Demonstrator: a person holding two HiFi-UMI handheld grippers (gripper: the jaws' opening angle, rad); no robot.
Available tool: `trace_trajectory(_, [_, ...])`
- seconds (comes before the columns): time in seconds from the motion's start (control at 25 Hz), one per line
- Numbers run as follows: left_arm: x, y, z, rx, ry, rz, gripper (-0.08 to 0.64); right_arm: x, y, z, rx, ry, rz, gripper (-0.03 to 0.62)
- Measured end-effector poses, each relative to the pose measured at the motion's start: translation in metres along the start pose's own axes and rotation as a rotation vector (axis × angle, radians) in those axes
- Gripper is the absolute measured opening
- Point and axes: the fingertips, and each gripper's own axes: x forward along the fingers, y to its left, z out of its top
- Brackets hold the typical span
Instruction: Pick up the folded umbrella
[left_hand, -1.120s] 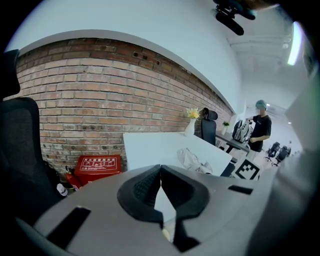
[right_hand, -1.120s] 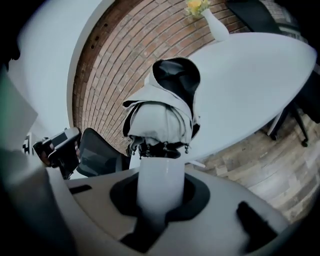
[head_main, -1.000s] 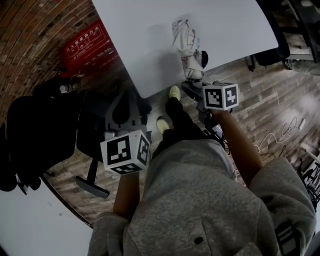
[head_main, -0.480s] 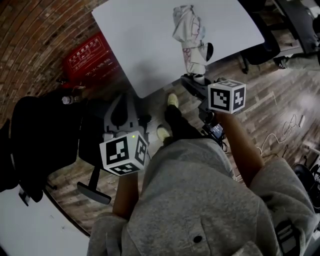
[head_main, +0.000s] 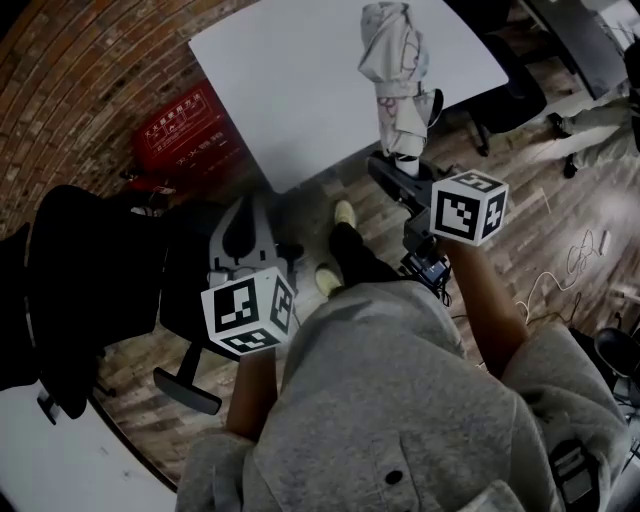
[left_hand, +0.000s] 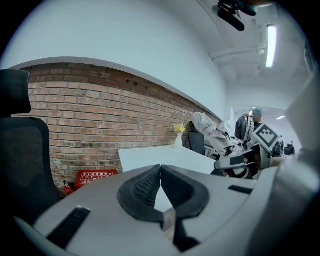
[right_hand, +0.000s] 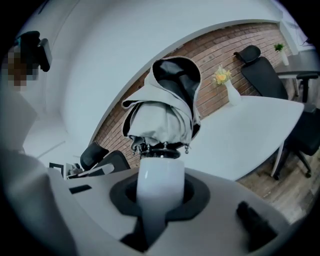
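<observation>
The right gripper (right_hand: 160, 195) is squeezed tight on the folded umbrella of soft whitish-grey cloth (right_hand: 165, 112); it grips the smooth, round white handle (right_hand: 159, 182); the umbrella stands up out of the jaws, lifted in the air; in the head view it shows over the near edge of the flat white table (head_main: 290, 90); its cloth is bunched in loose folds, with a dark inside showing at the top; a black ring (right_hand: 161, 148) with little metal tips sits where cloth meets handle; thin reddish marks show on the cloth; the left gripper (left_hand: 161, 170) is pinched closed with nothing in it, on the near side of the table, well apart from the umbrella.
</observation>
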Motion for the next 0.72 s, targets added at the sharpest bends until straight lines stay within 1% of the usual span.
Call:
trace_trajectory(0.28, [-0.031, -0.013, 0.004, 0.024, -0.043, -0.017, 0.015, -0.035, 0.029, 0.001, -0.076, -0.07, 0.006, 0.071])
trace_trajectory(0.52, [-0.053, -0.018, 0.007, 0.039, -0.073, -0.017, 0.015, -0.059, 0.053, 0.0, -0.08, -0.135, 0.03, 0.071])
trace_trajectory(0.72, [-0.066, -0.025, 0.004, 0.053, -0.082, -0.028, 0.015, -0.078, 0.065, 0.001, -0.09, -0.186, 0.037, 0.071])
